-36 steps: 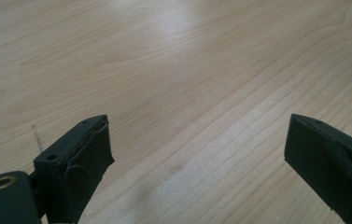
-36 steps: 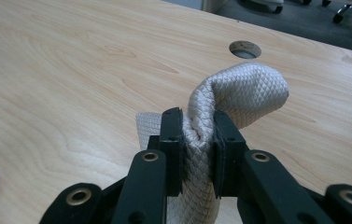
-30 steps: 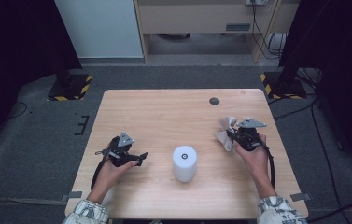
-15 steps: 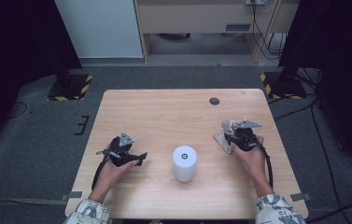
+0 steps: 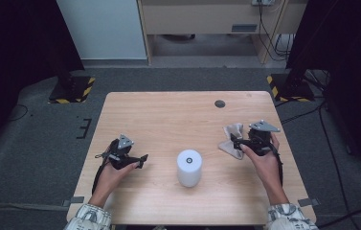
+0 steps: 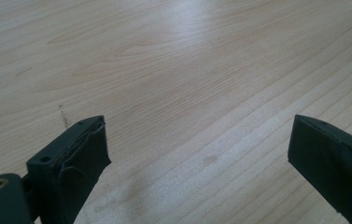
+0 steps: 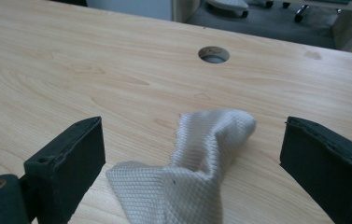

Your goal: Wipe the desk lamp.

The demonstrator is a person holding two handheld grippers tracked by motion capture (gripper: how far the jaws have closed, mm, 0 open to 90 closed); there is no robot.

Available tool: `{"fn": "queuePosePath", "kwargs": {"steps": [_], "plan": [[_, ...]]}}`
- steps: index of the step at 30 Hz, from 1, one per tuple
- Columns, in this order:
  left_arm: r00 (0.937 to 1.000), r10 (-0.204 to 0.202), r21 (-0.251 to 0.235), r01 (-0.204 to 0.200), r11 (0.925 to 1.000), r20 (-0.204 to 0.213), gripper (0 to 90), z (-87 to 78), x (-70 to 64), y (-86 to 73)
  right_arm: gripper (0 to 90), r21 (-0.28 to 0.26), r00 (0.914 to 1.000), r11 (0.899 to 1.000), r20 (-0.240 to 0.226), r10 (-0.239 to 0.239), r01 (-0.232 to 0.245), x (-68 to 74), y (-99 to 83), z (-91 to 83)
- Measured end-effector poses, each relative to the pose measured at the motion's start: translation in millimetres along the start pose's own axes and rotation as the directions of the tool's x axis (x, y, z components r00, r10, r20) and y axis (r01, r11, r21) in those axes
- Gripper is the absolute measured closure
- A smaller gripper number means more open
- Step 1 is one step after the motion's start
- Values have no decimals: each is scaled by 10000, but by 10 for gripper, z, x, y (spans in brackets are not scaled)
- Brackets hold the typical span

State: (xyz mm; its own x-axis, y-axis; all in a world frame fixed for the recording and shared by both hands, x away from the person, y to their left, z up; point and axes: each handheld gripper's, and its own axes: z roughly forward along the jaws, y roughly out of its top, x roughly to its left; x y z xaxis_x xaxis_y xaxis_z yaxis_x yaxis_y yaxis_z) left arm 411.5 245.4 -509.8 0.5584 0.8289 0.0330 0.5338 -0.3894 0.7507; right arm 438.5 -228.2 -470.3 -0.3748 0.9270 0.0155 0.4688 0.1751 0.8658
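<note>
R gripper (image 5: pixel 236 140) maybe nearer cloth (image 5: pixel 231 140)

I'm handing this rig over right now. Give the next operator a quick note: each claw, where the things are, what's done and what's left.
Left claw: open, over bare table, left of the white cylinder.
Right claw: open, jaws either side of the crumpled grey cloth, not closed on it.
Cloth lies on the table's right side; the cylinder stands upright near the front middle, apart from both claws. A round hole sits near the far edge.
Done: right claw is lined up on the cloth.
Left: probably close on the cloth and lift; likely wipe with it.
</note>
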Motion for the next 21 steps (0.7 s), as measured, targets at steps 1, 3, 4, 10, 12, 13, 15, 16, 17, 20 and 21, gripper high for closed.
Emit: {"fn": "queuePosePath", "kwargs": {"steps": [1,3,4,10,12,13,15,16,17,20,21], "plan": [[10000,-24,-25,24,10000,-8,46,-4,9,0,67,0,10000,10000,0,0,0,0,0,0],[9998,-21,-113,19,9999,-197,45,-26,44,1,63,-115,9997,9999,256,-48,51,-45,-52,-100],[9994,-7,-219,-1,9998,-352,48,-45,60,8,65,-63,9996,10000,294,-49,51,-60,-71,-116],[9982,-479,-218,472,9986,-362,41,-69,191,-37,64,625,9995,9980,317,96,-116,-116,-326,-195],[9971,-727,-197,722,9972,-223,41,-68,236,-57,83,1003,9994,9947,266,200,-225,-123,-412,-206],[9965,-818,-193,815,9965,-191,42,-69,258,-68,93,1262,9996,9917,166,245,-264,-134,-447,-206],[9960,-871,-48,870,9962,-223,41,-63,287,-91,78,1795,9996,9834,101,250,-264,-164,-527,-195],[9956,-910,94,913,9958,-238,41,-57,294,-104,79,1920,9996,9811,156,217,-243,-177,-553,-190],[9956,-910,94,913,9958,-238,41,-57,294,-104,79,2118,9995,9769,204,250,-287,-202,-586,-186],[9941,-1056,303,1063,9939,-262,42,-17,307,-131,82,2269,9972,9716,447,592,-678,-309,-640,-181],[9941,-1056,303,1063,9939,-262,41,-17,307,-131,82,2269,9972,9716,447,592,-678,-309,-640,-181]]}}
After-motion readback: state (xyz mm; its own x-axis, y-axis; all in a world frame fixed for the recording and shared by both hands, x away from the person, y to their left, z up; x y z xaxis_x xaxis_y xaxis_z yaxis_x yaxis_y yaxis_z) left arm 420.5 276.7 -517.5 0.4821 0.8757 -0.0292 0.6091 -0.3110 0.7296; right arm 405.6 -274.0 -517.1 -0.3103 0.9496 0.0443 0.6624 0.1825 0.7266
